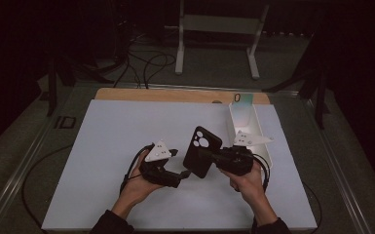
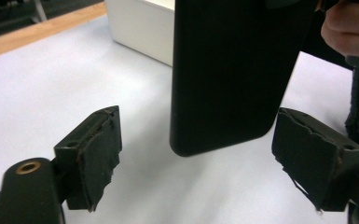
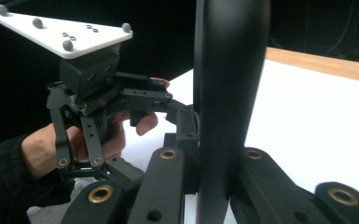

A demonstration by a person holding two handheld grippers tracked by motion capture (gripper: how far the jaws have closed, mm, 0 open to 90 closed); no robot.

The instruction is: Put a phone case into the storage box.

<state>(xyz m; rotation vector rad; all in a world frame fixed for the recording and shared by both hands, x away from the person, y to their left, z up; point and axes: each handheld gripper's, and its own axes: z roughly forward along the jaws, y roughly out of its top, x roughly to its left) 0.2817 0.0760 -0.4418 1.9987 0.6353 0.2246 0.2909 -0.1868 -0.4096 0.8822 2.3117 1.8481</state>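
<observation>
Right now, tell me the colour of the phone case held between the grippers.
Black, a matte black phone case; the high view shows it best, camera cutouts included.

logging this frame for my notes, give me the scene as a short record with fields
held thing: black phone, upright above the mat, camera end up
right gripper: jaws shut on the phone
left gripper: jaws open on either side of the phone's lower end, pads apart from it
surface: white mat
nearby: white tray at the mat's far right
</observation>
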